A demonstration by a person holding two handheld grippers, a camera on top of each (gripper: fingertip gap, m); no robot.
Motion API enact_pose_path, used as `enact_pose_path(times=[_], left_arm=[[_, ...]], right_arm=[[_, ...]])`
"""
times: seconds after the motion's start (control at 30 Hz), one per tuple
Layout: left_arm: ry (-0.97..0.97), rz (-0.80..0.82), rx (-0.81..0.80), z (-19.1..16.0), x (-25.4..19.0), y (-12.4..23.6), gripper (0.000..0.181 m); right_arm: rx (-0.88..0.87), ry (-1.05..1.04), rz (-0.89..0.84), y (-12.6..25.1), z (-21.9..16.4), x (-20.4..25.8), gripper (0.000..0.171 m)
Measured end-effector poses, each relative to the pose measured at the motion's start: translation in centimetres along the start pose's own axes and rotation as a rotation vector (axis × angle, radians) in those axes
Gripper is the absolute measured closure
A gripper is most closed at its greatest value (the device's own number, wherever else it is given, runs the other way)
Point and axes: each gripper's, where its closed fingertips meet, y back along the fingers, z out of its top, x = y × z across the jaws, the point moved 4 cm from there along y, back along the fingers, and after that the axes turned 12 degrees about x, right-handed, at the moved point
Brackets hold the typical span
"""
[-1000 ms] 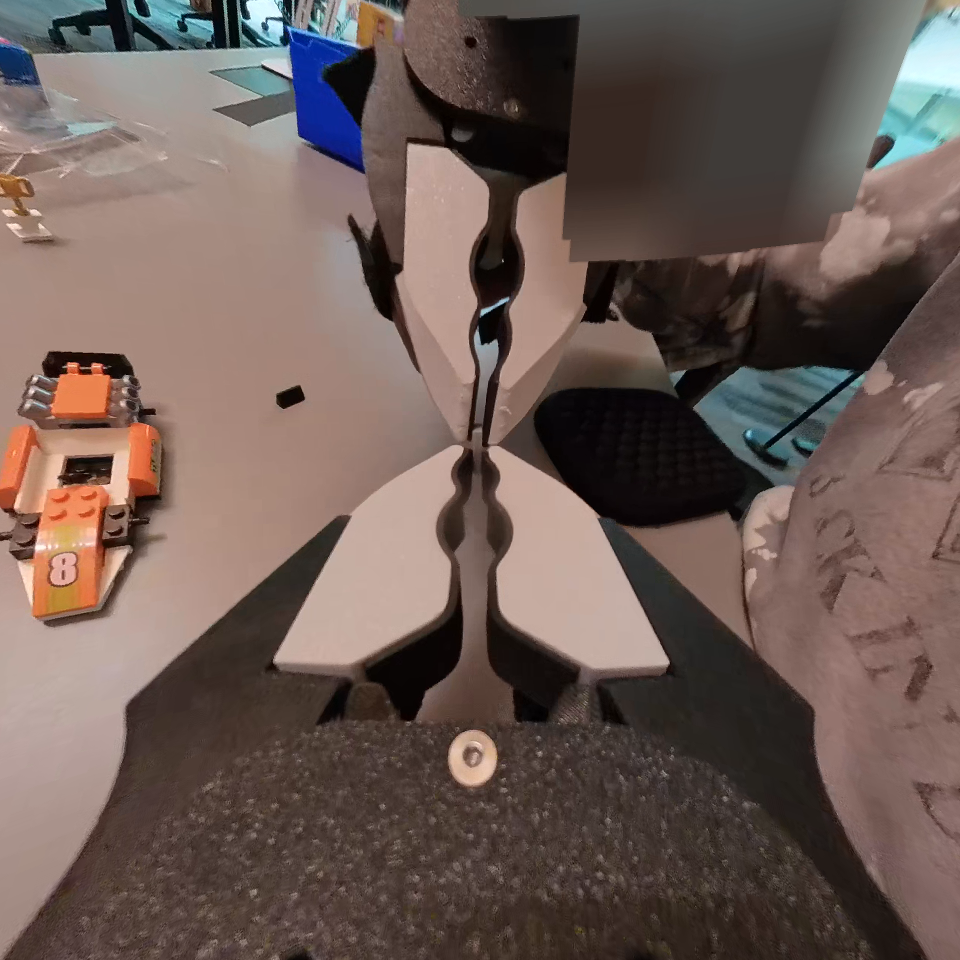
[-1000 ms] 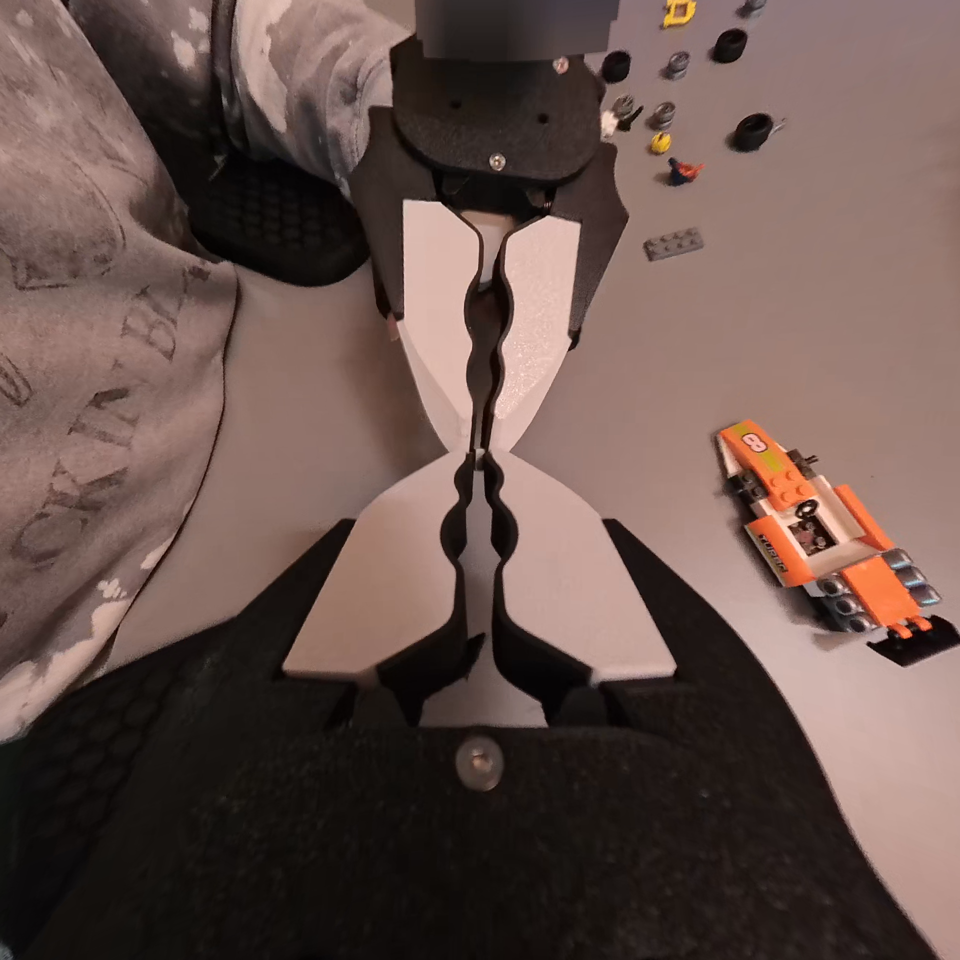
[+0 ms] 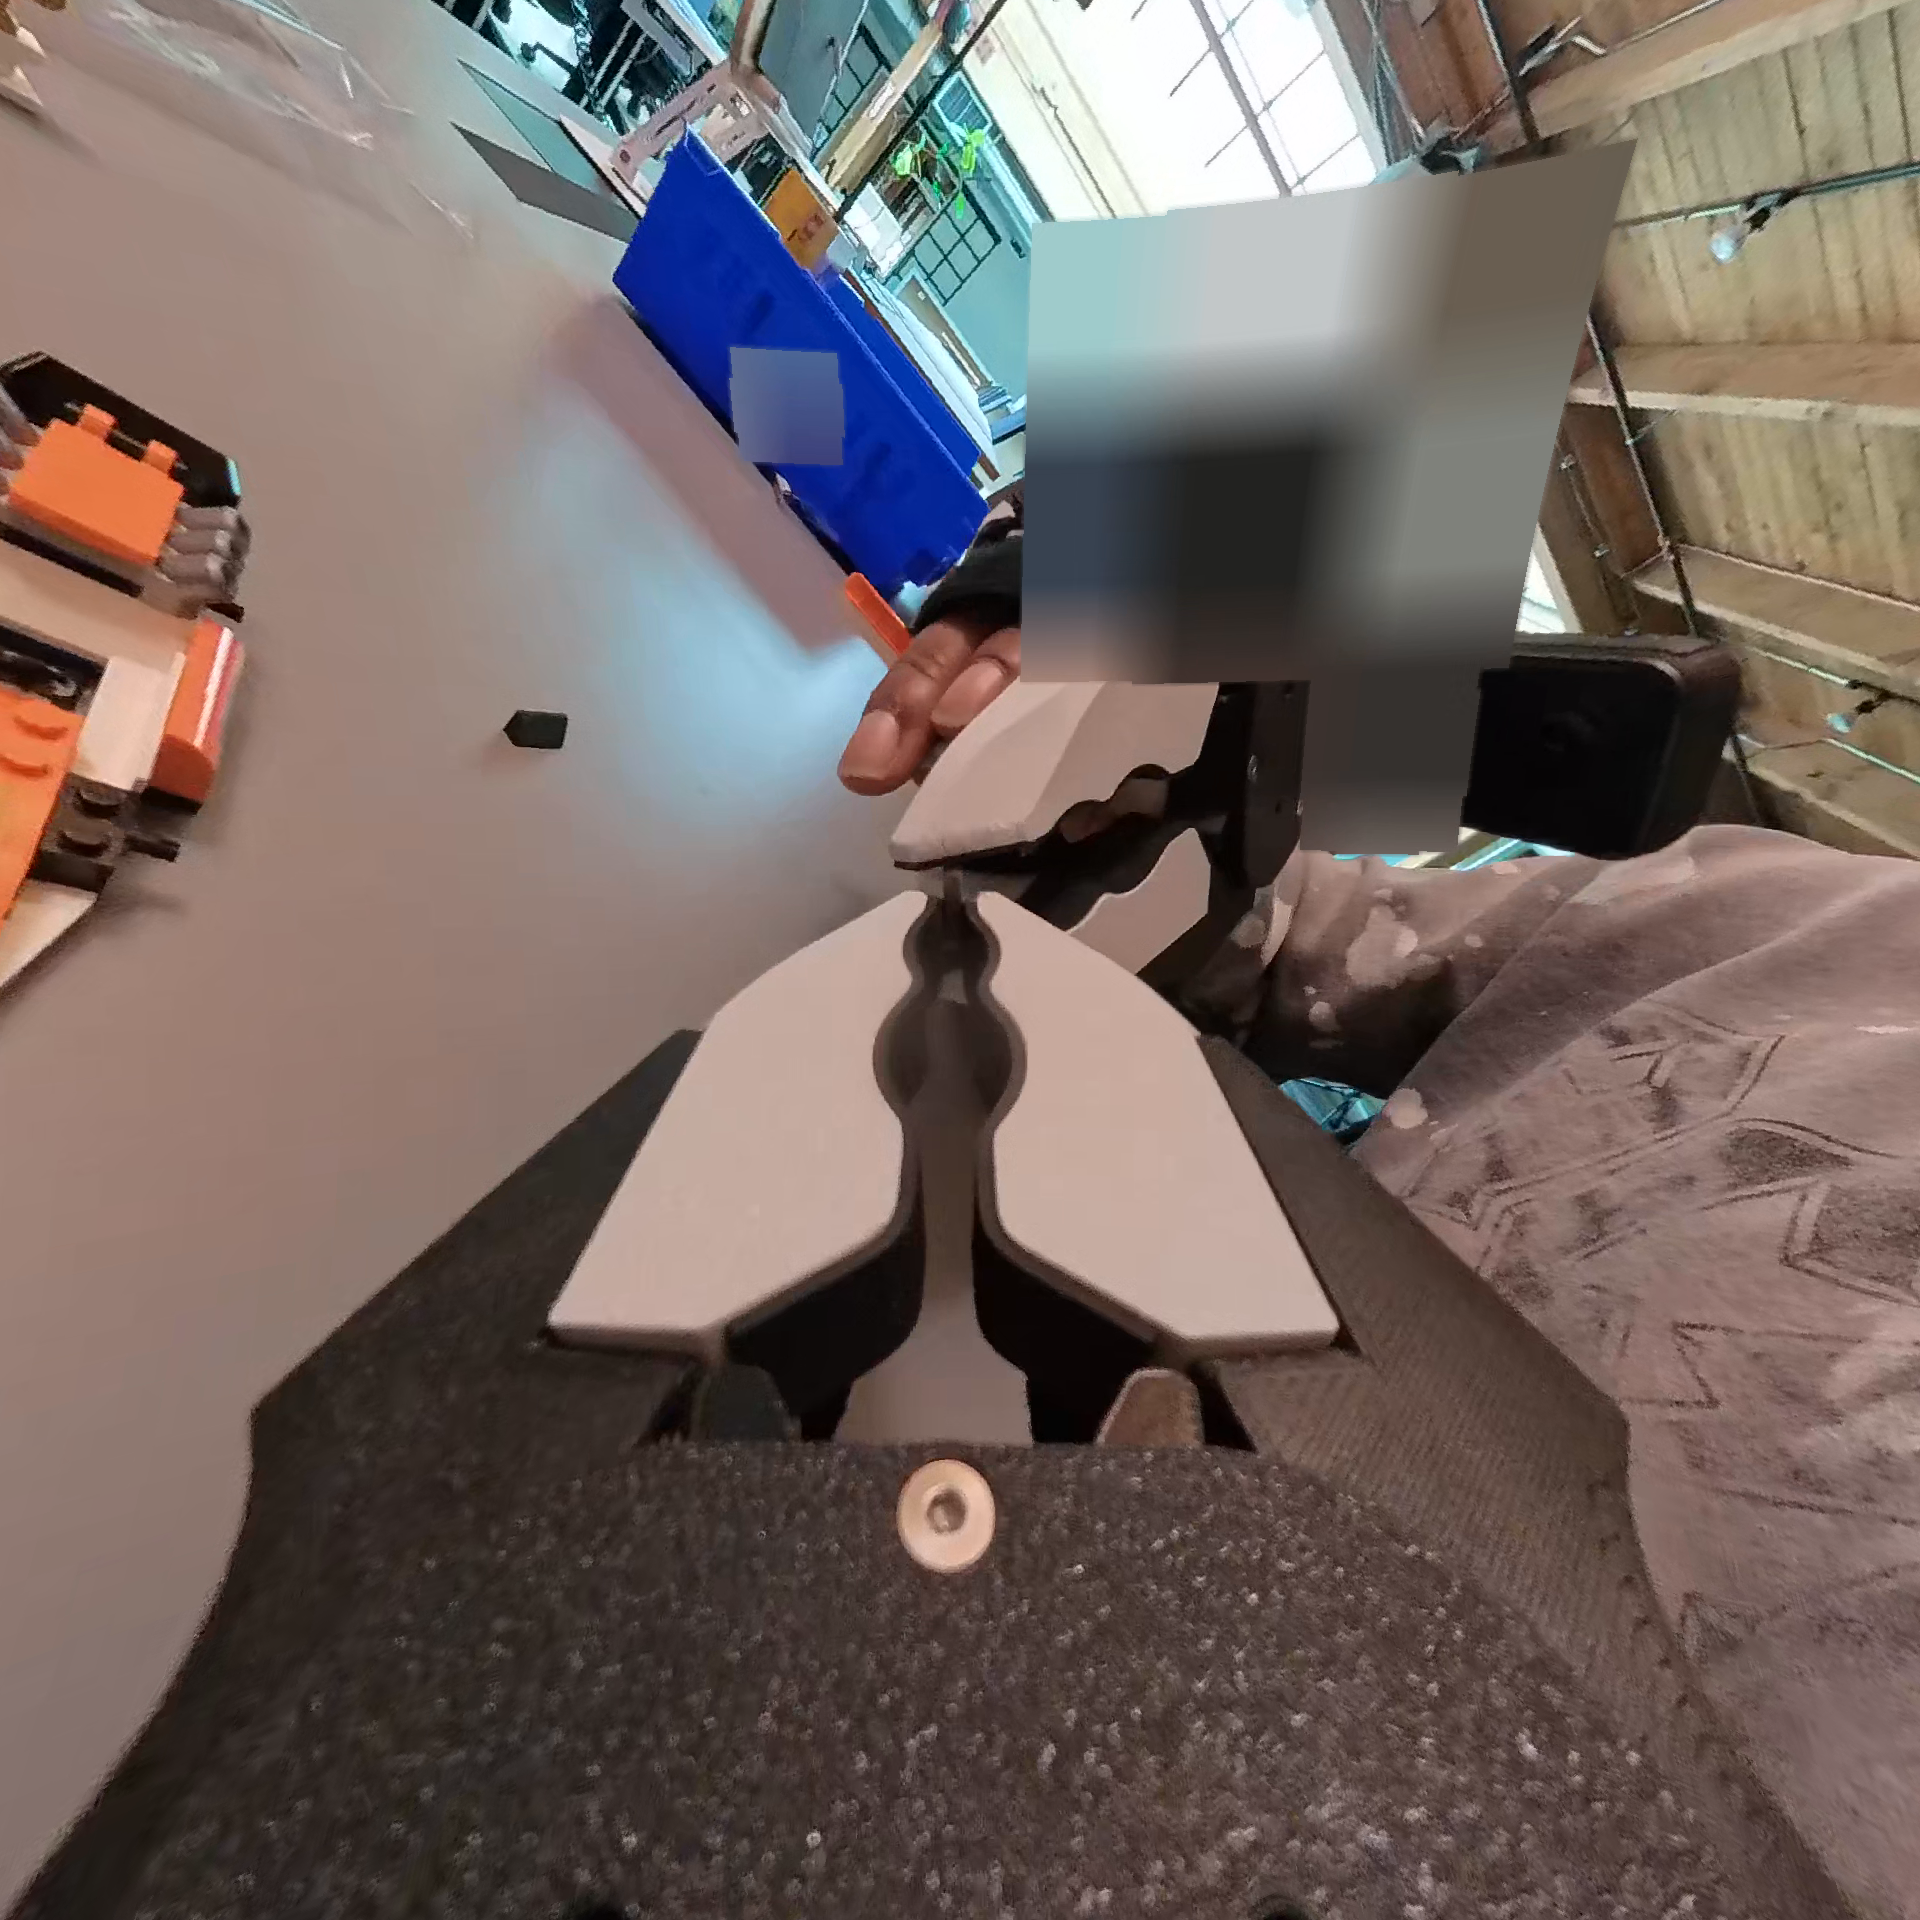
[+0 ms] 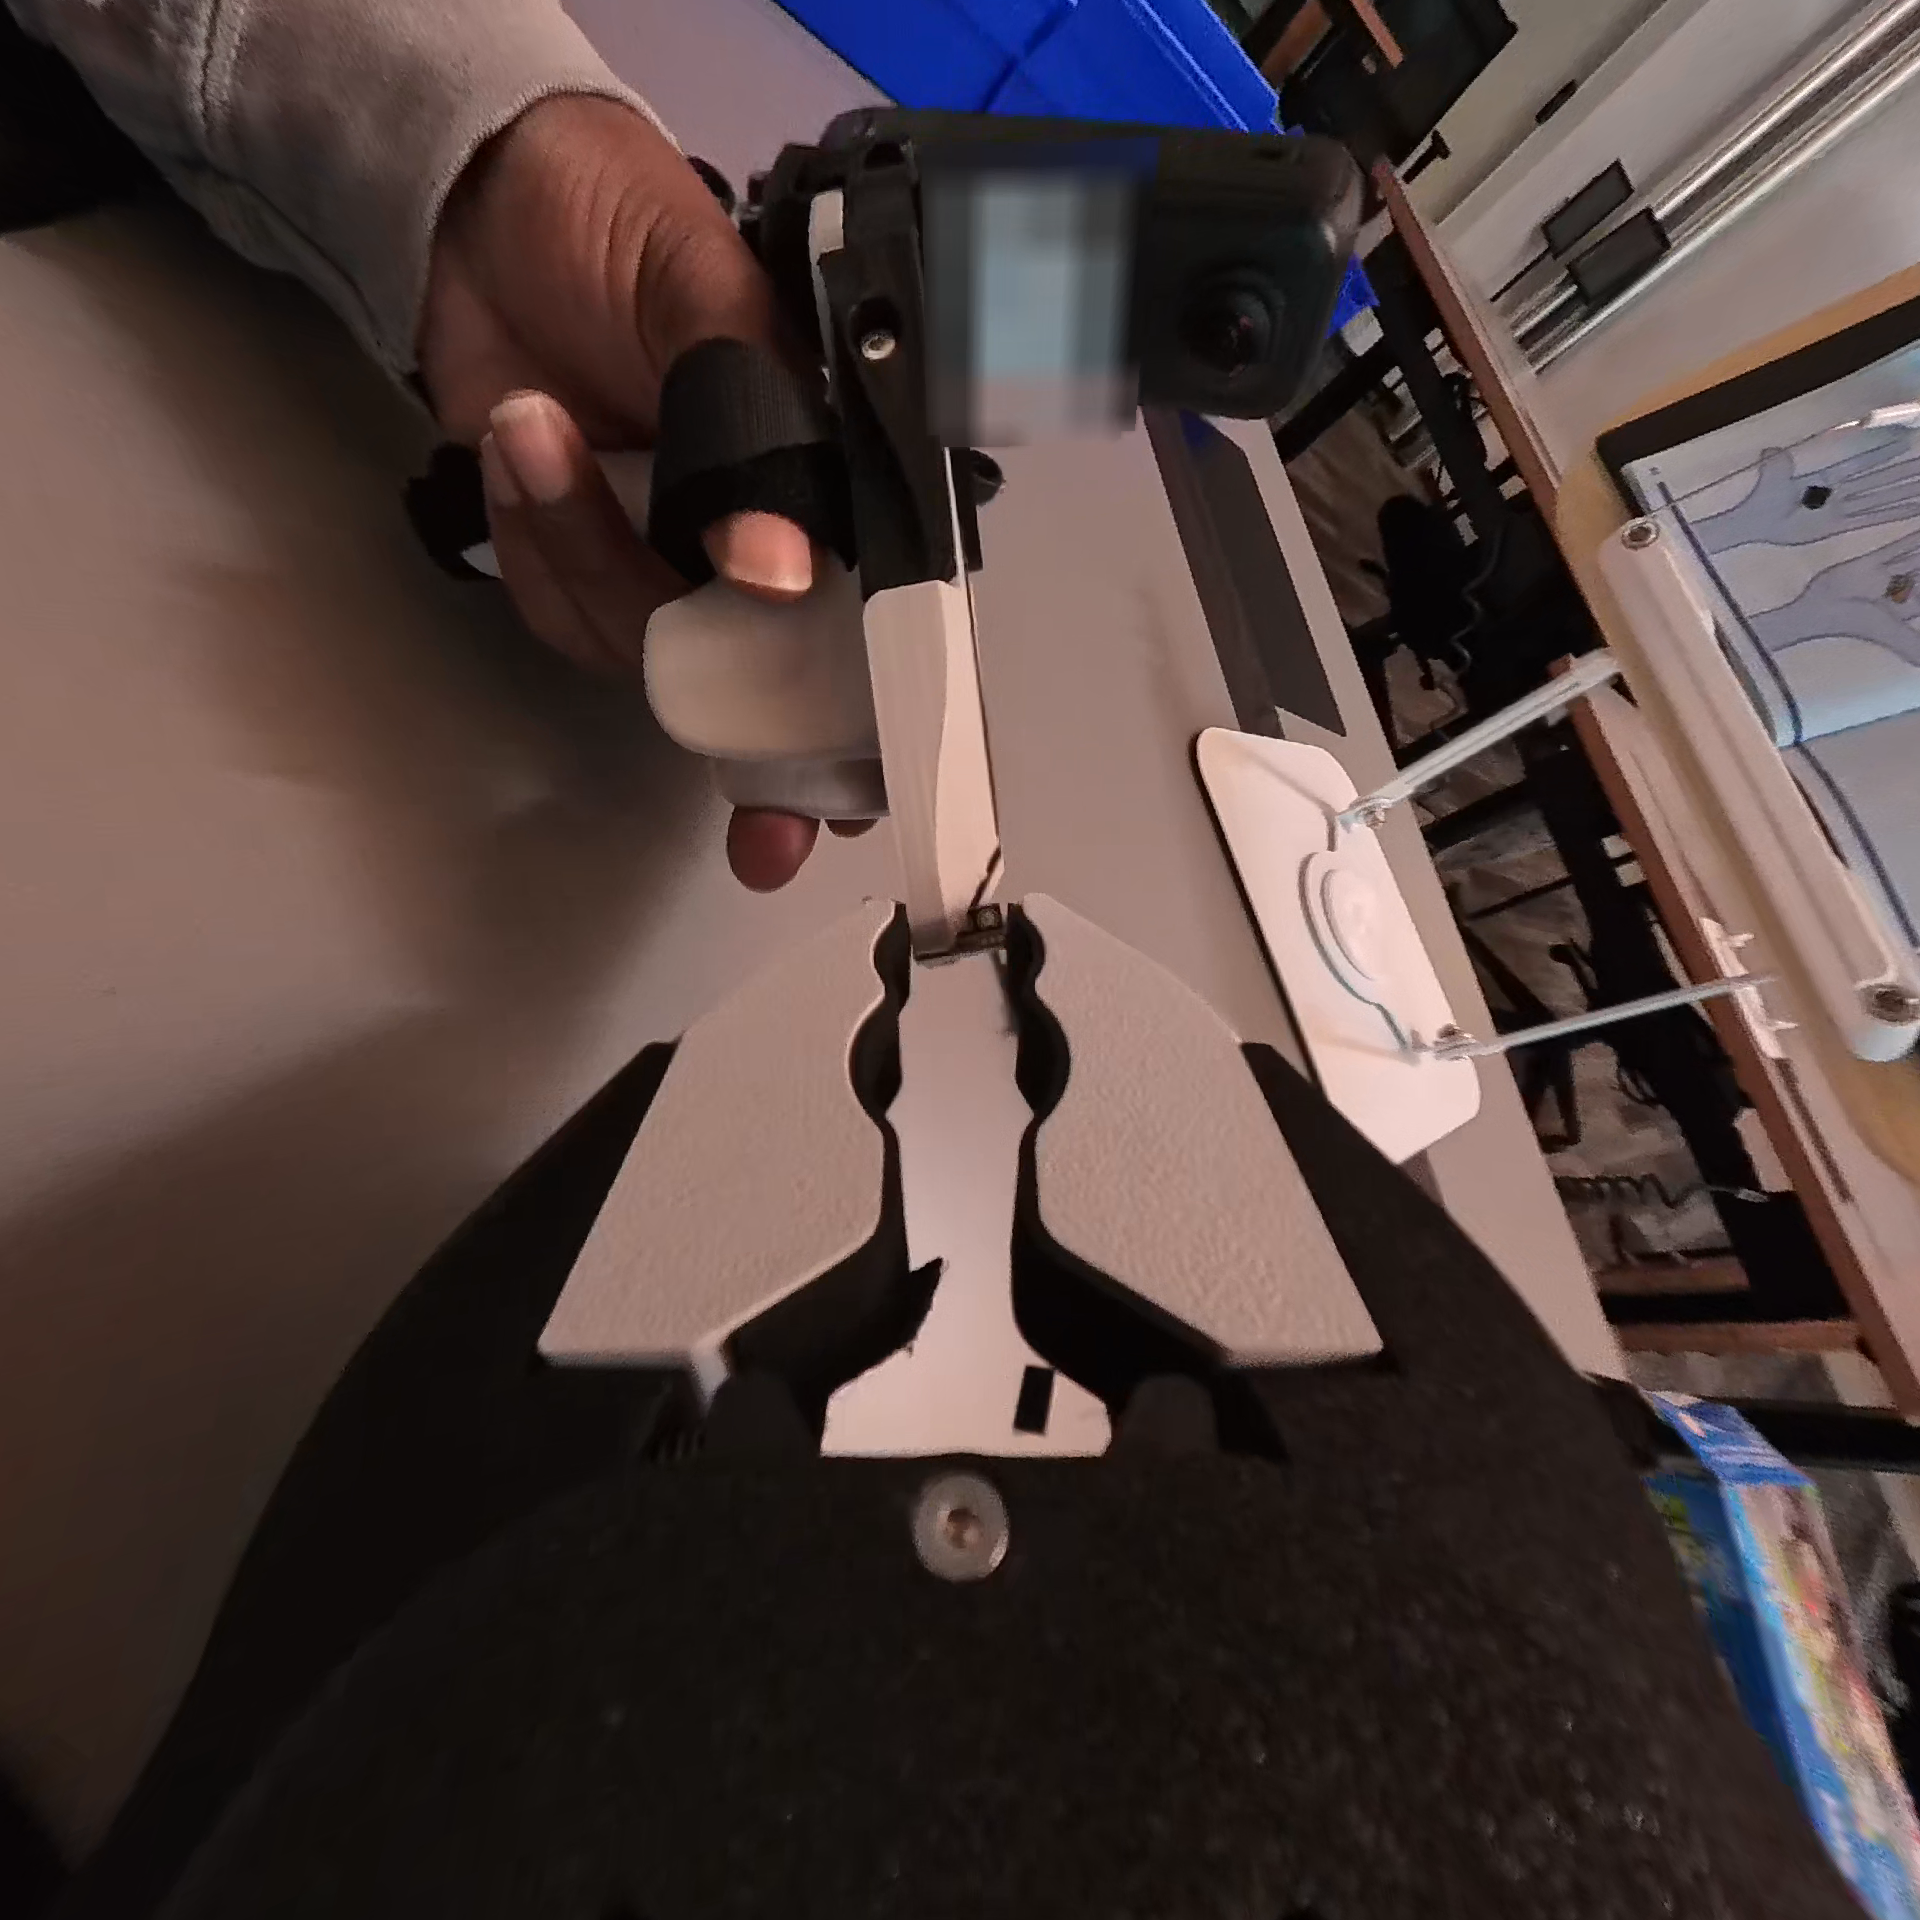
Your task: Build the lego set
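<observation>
I am pinching a tiny dark Lego piece (image 4: 982,923) between my left gripper (image 3: 943,902) and right gripper (image 4: 961,920), tips meeting; both clenched on it; orange-and-white Lego car (image 3: 94,623) lying leftward.

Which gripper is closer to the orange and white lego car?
Left gripper: the orange and white lego car lies to its left; the right gripper extends off the other way.
</observation>
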Motion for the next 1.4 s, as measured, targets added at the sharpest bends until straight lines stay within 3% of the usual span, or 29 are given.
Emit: enact_pose_path(times=[0.43, 1.4], left_arm=[[0.038, -0.006, -0.004, 0.1, 1.0, 0.7, 0.173], [0.110, 0.006, 0.033, -0.6, 2.1, 0.2, 0.178]], right_arm=[[-0.015, -0.036, 0.147, -0.7, -0.9, -0.4, 0.154], [-0.032, -0.023, 0.175, -1.4, -1.8, 0.4, 0.154]])
